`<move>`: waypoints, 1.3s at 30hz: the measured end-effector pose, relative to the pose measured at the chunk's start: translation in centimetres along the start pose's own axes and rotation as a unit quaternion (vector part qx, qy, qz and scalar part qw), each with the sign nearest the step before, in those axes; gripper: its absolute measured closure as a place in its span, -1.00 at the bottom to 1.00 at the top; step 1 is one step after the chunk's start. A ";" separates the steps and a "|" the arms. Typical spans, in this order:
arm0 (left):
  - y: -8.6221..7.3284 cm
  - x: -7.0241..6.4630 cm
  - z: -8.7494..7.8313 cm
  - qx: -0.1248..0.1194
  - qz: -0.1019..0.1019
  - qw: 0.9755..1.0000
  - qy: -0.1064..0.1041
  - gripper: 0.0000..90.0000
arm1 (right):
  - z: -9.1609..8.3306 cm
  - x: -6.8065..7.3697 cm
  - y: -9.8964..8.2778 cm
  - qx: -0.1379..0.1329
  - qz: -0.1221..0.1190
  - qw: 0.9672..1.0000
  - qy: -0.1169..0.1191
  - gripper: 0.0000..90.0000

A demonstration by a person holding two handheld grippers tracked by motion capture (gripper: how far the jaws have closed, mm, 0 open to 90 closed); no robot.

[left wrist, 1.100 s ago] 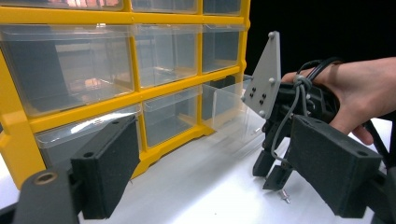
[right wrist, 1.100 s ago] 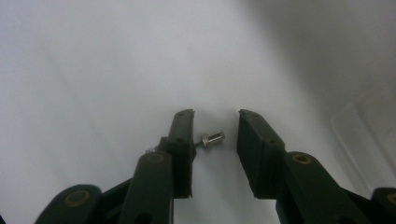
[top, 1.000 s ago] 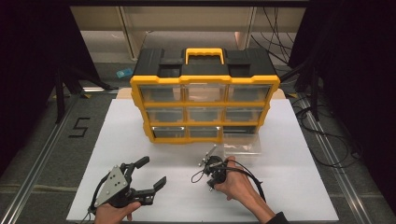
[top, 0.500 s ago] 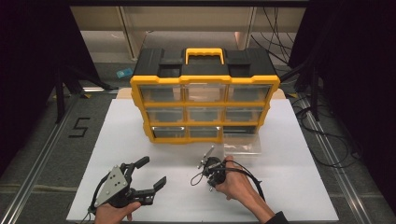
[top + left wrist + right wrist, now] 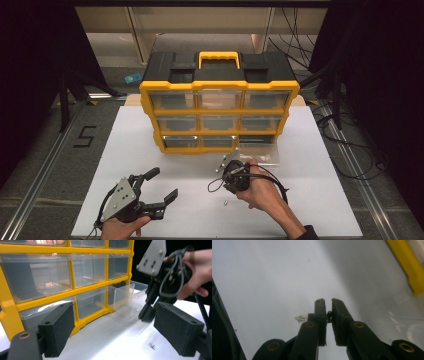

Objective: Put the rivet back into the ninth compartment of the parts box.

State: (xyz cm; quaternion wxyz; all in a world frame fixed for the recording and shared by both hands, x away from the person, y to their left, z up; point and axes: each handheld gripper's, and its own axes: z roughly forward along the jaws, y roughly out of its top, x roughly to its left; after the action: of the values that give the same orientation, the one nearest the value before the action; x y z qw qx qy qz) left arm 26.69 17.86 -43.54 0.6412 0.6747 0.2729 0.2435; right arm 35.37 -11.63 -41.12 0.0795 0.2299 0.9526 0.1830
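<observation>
A person's right hand holds my right gripper [image 5: 227,185] pointing down, just above the white table [image 5: 300,200]. In the right gripper view its jaws [image 5: 327,301] stand almost together, with a tiny dark part [image 5: 328,314] pinched between the pads. Below them a small silver screw [image 5: 299,318] lies loose on the table [image 5: 226,202]. My left gripper [image 5: 161,184] rests low at the front left, its jaws wide open and nothing between them [image 5: 117,332]. From there I see the right gripper [image 5: 147,312] and the screw [image 5: 151,345].
A yellow and black drawer organiser [image 5: 220,107] with clear drawers stands at the back of the table. One clear drawer [image 5: 257,152] lies pulled out in front of its bottom right bay [image 5: 125,293]. Cables trail along the floor on the right.
My right gripper has risen a little off the table, and the loose screw now shows beneath it. The left gripper has stayed put.
</observation>
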 end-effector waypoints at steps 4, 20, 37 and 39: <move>0.0 0.0 0.0 0.000 0.000 1.000 0.000 -0.64 | -1.6 -0.3 0.0 -0.027 -0.003 1.000 -0.002 0.85; 0.0 0.0 0.0 0.000 0.000 1.000 0.000 -0.64 | -7.9 -2.5 -1.2 -0.109 0.013 0.993 -0.037 0.86; 0.0 -0.1 0.0 0.000 -0.002 1.000 -0.001 -0.64 | -8.6 -5.6 -3.1 -0.144 0.053 0.985 -0.074 0.86; 0.0 -0.1 0.0 -0.001 -0.002 1.000 -0.001 -0.64 | -8.3 -6.0 -3.4 -0.141 0.059 0.985 -0.077 0.85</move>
State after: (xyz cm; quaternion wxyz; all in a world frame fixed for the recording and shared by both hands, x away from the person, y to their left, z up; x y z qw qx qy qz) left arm 26.66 17.82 -43.54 0.6424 0.6737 0.2736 0.2421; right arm 37.31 -19.84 -34.41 0.1735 0.2858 0.8930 0.3012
